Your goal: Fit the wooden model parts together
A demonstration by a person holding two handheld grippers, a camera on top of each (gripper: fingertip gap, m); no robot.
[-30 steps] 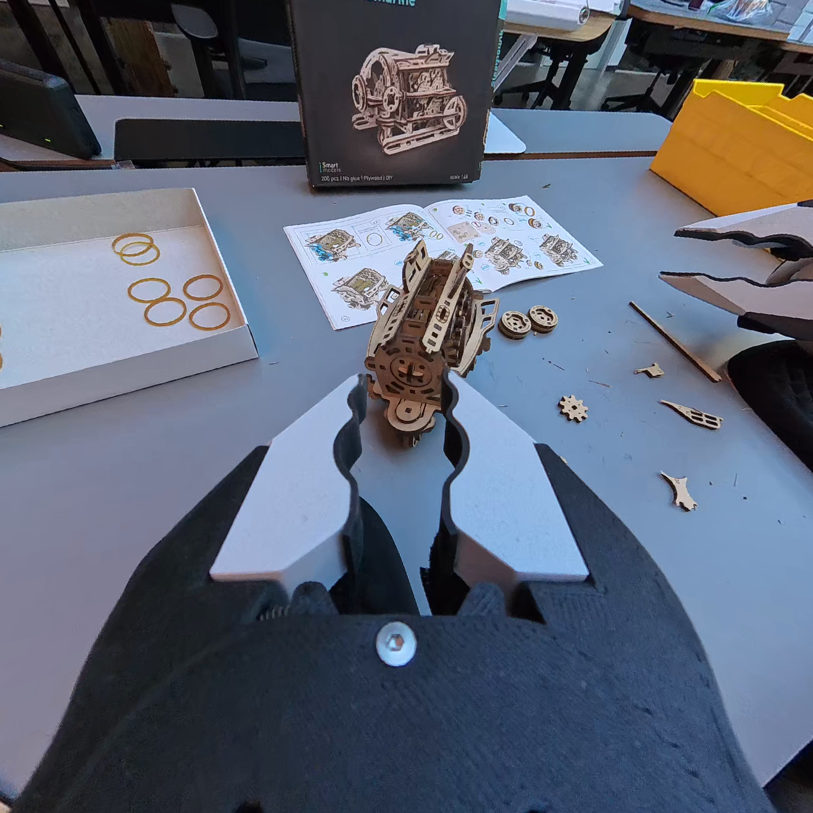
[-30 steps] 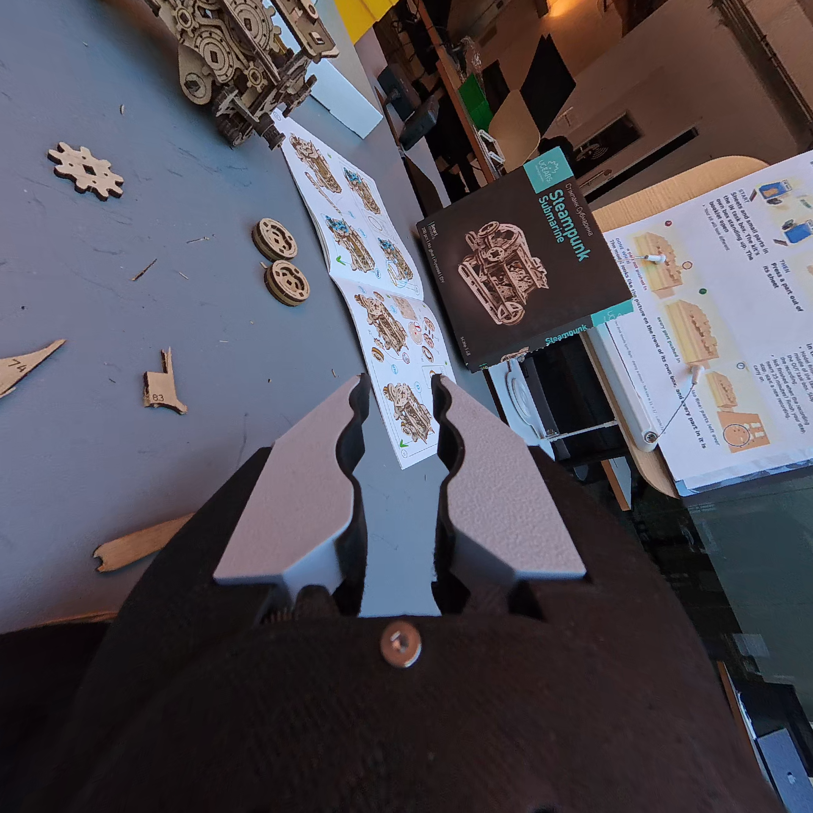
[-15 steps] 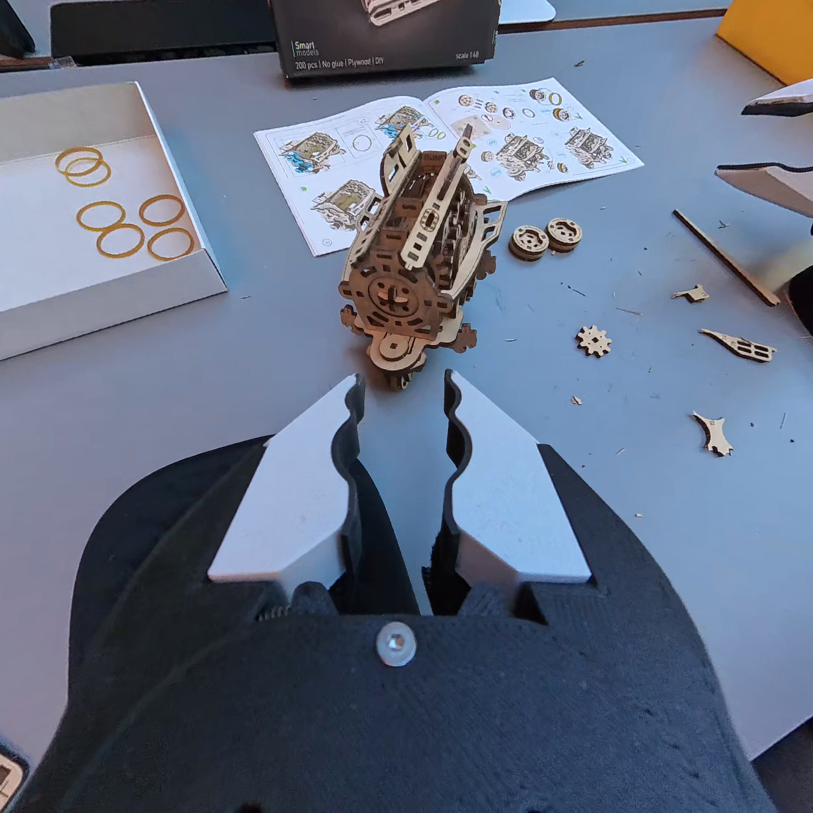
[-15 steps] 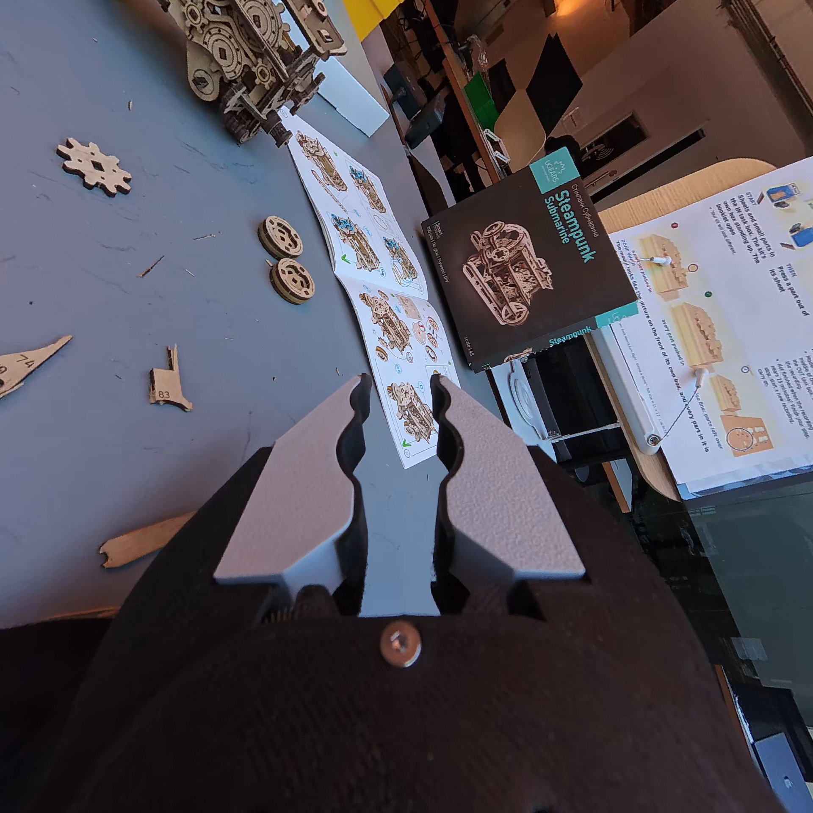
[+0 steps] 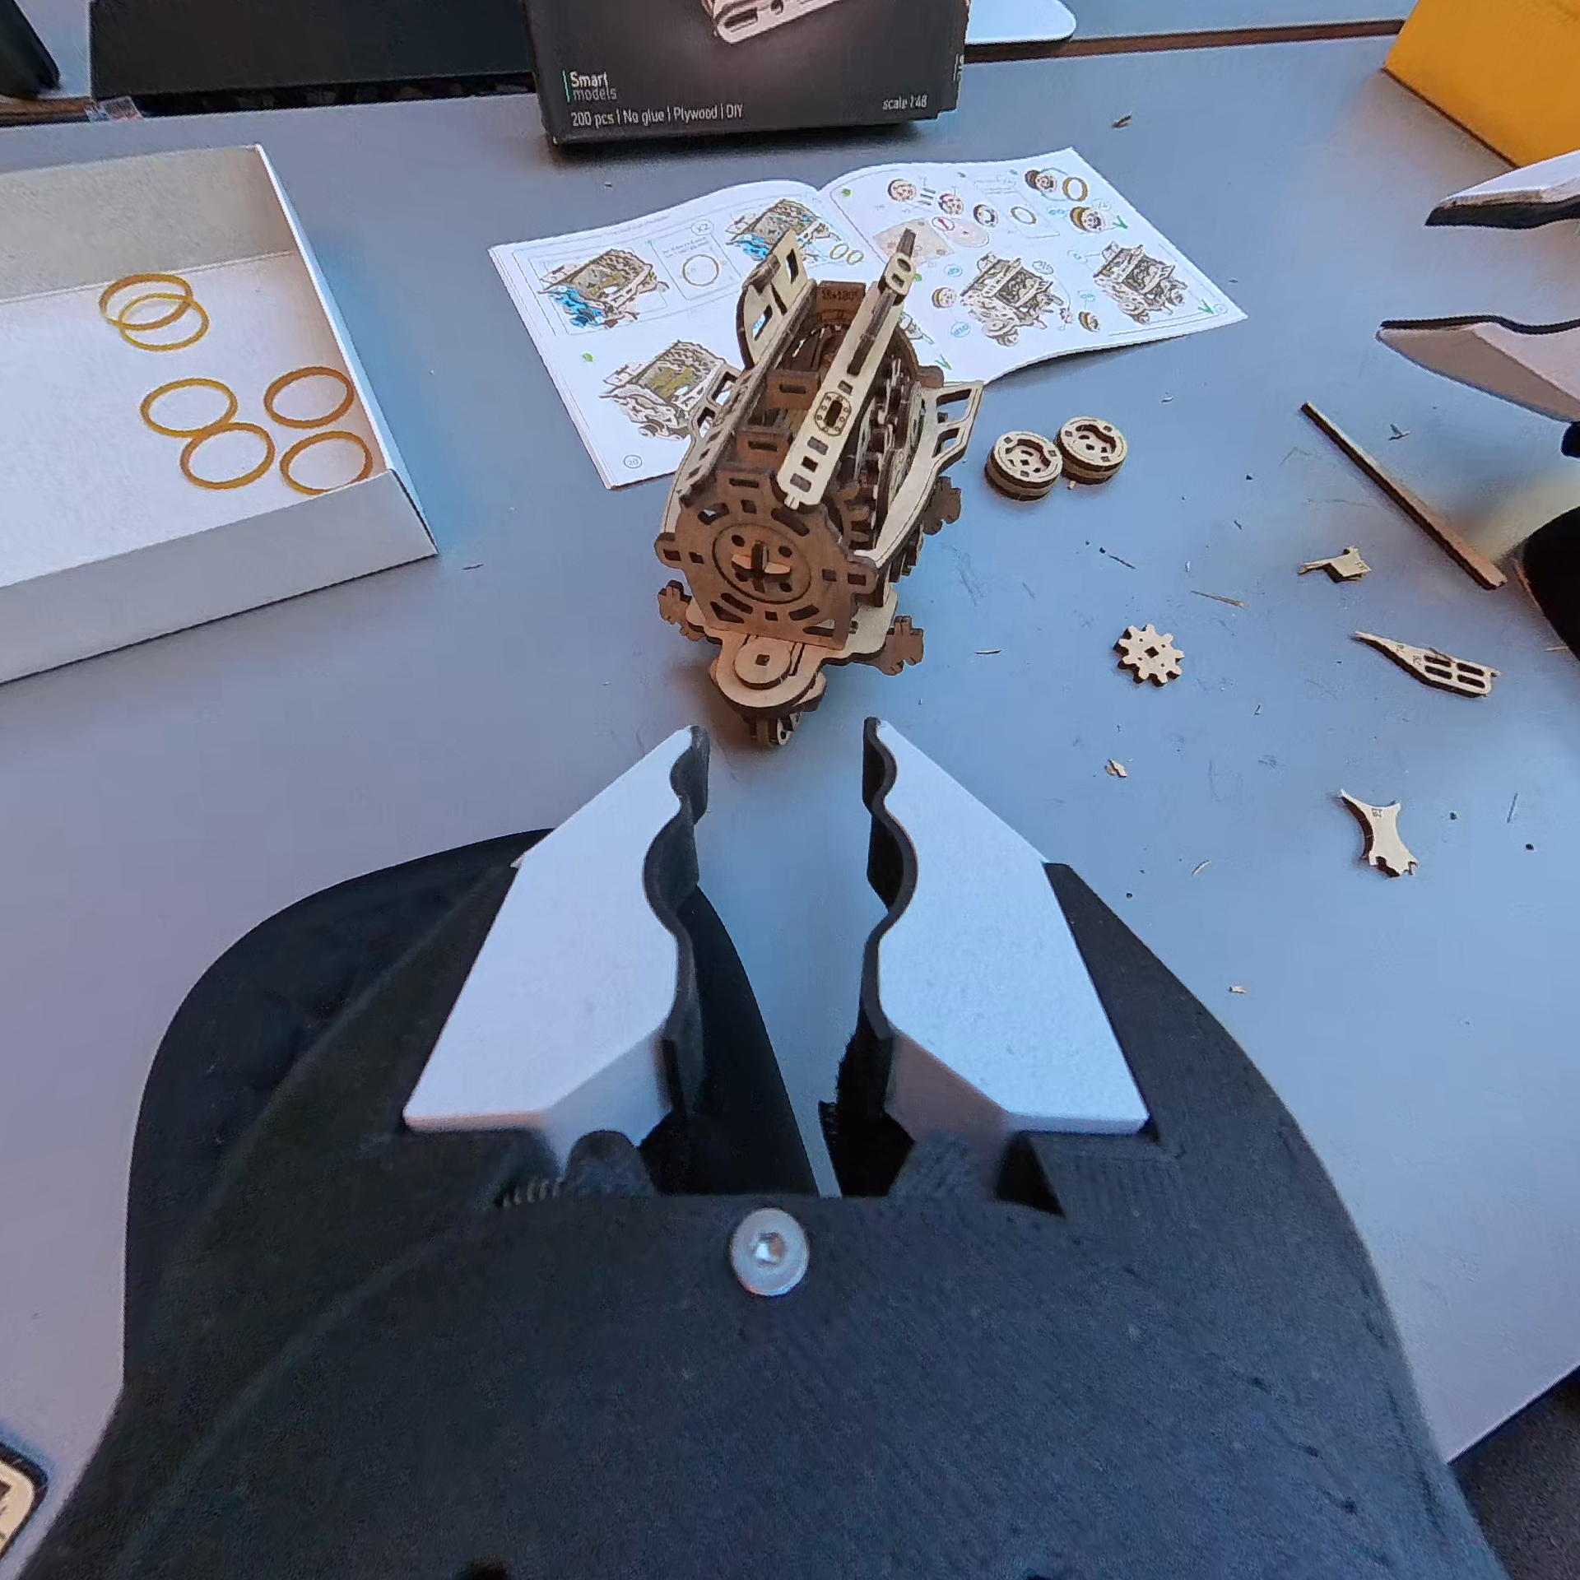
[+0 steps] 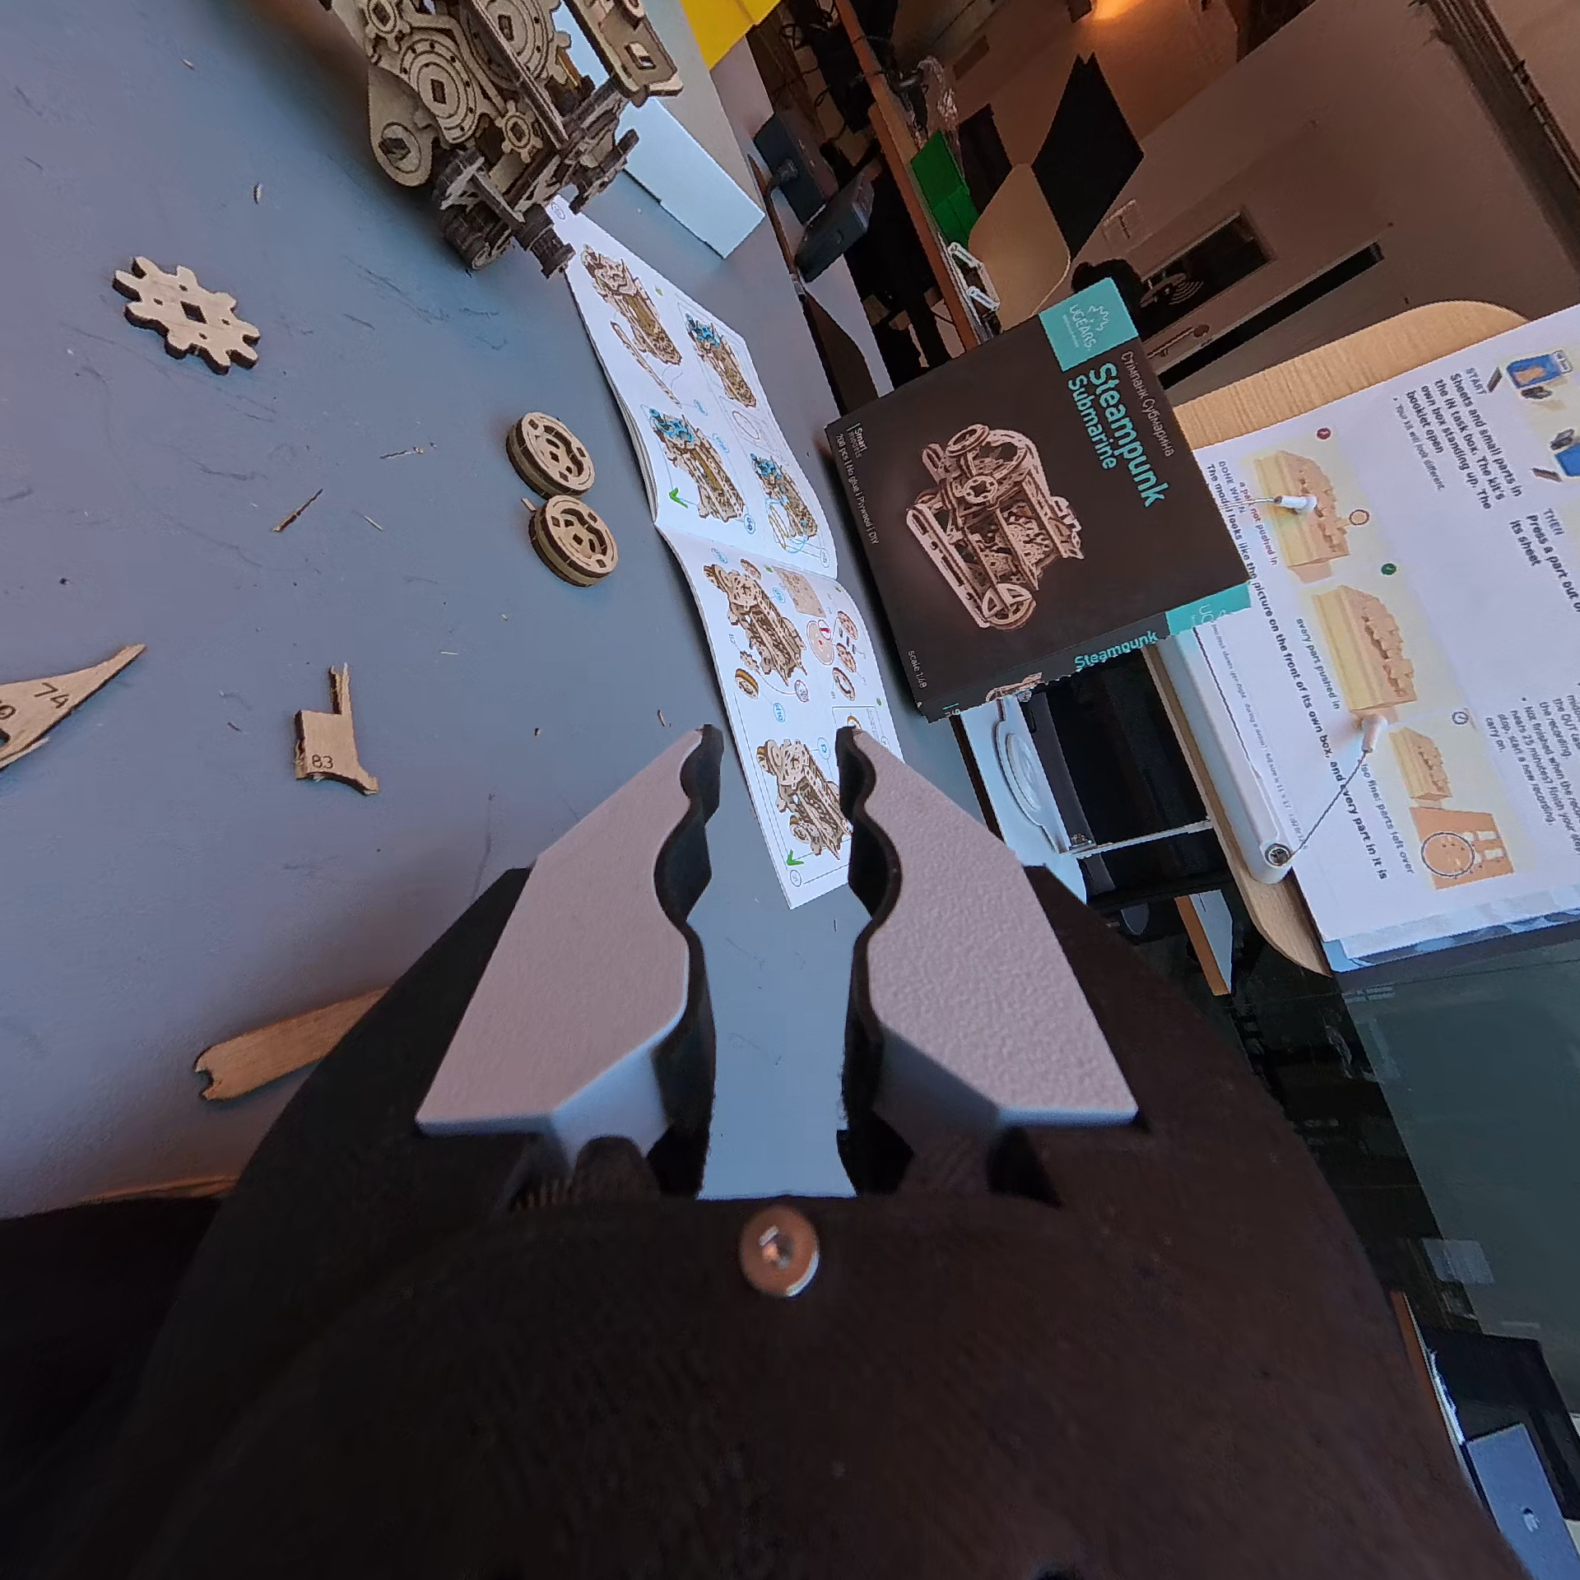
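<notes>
The left gripper (image 5: 782,739) hangs over the grey table (image 5: 513,769) with its jaws parted and nothing between them. The wooden model (image 5: 808,504) stands just past the fingertips, at about 12 o'clock from them, clear of both jaws; whether its lowest disc touches a tip cannot be told. It rests on the table, its far end overlapping the near edge of the open instruction booklet (image 5: 863,282).

The model is a part-built plywood body of laser-cut pieces, darker at the cut edges. Its near face is a rounded plate pierced with slots around a central hub with a cross-shaped hole. A pale slotted bar rises tilted along its top towards 1 o'clock, and curved fins stick out on either side.

At 2 o'clock from the model lie two small wooden wheels (image 5: 1056,453), side by side and touching. A loose gear (image 5: 1150,654) lies at 3 o'clock, with several flat offcuts (image 5: 1432,667) beyond it. At 9 o'clock a white box lid (image 5: 359,521) holds rubber bands (image 5: 231,389). The dark kit box (image 5: 752,77) stands at 12 o'clock behind the booklet.

The right gripper (image 6: 778,739) also has its jaws apart and empty, above the table's edge near the booklet (image 6: 752,598). From there the model (image 6: 496,120) sits well off at 11 o'clock.
</notes>
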